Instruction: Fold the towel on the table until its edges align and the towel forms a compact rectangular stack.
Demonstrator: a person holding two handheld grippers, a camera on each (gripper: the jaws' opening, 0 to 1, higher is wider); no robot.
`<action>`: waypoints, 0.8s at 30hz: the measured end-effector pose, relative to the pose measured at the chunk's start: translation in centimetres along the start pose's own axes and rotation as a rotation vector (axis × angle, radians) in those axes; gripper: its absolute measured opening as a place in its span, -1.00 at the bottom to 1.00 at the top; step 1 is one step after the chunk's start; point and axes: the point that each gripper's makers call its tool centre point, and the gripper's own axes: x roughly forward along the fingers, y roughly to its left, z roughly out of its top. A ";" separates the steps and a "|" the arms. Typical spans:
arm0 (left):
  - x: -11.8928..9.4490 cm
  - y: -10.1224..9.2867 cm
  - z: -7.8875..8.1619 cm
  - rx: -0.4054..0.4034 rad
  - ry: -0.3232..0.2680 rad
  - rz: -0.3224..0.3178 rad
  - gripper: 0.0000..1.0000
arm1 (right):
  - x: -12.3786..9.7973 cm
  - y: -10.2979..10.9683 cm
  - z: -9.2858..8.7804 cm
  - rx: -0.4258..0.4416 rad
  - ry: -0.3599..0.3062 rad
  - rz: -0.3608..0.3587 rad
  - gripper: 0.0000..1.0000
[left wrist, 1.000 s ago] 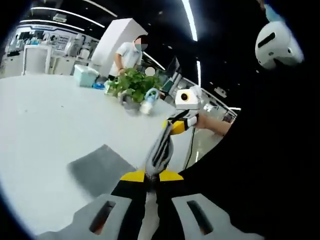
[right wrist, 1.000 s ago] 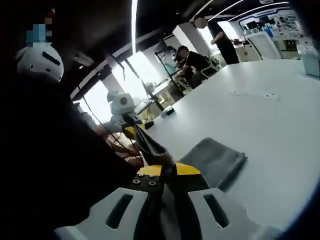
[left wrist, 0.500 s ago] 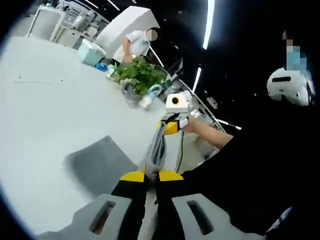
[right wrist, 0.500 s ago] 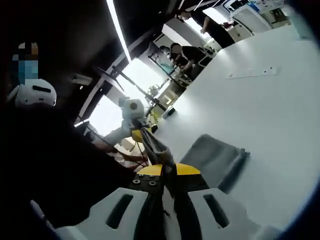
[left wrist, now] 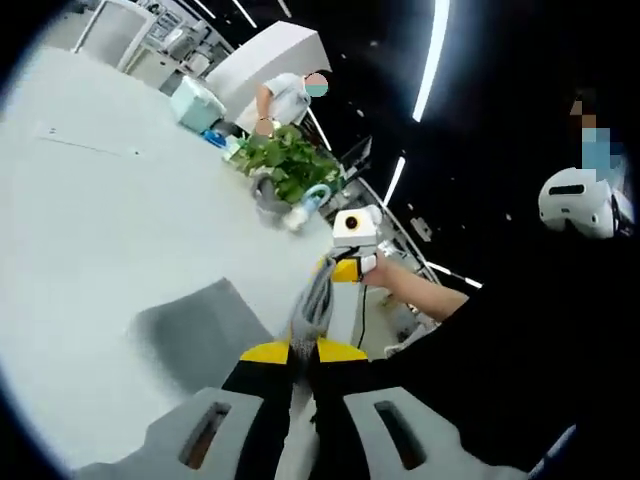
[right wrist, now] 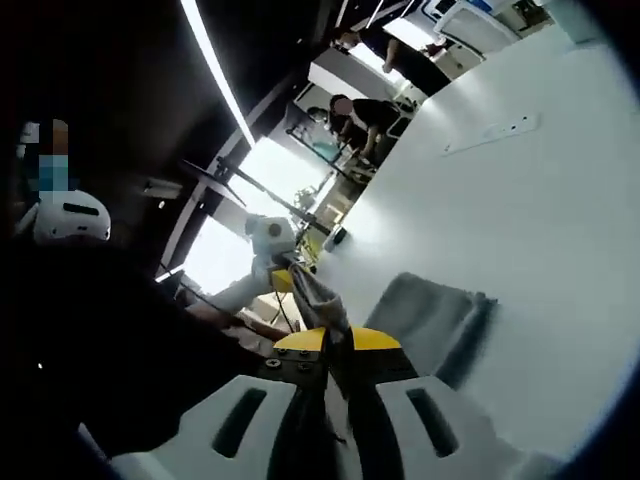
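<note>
A grey towel (left wrist: 205, 330) lies partly on the white table (left wrist: 90, 220), with its near edge lifted and stretched taut between both grippers. My left gripper (left wrist: 303, 352) is shut on one end of that raised edge. At the other end, in the left gripper view, the right gripper (left wrist: 345, 268) pinches the cloth. In the right gripper view the towel (right wrist: 425, 320) rests on the table to the right, and my right gripper (right wrist: 335, 345) is shut on its edge. The left gripper (right wrist: 285, 275) holds the far end there.
A potted green plant (left wrist: 285, 165) and a pale bottle (left wrist: 305, 200) stand at the table's far side, with a light teal box (left wrist: 195, 100) further back. A thin white strip (right wrist: 490, 132) lies on the table. People stand beyond the table. A person's dark clothing is close on one side.
Both views have tilted and rolled further with the hands. The towel edge stays stretched between the two shut grippers, and the rest of the towel lies where it was.
</note>
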 end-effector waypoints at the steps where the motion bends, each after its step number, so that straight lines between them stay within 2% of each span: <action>1: 0.0 0.4 0.1 -0.009 -0.013 0.011 -0.86 | 0.0 -0.2 0.1 0.018 -0.010 0.001 -0.93; 5: 0.1 1.3 0.4 -0.036 -0.051 0.027 -0.86 | 0.2 -0.8 0.6 0.056 -0.051 0.004 -0.93; 15: 0.2 3.3 0.7 -0.096 -0.120 0.083 -0.87 | 0.4 -2.9 0.6 0.110 -0.100 -0.037 -0.93; 24: 0.5 5.5 0.0 -0.141 -0.130 0.149 -0.88 | 1.3 -4.7 0.2 0.143 -0.098 -0.073 -0.93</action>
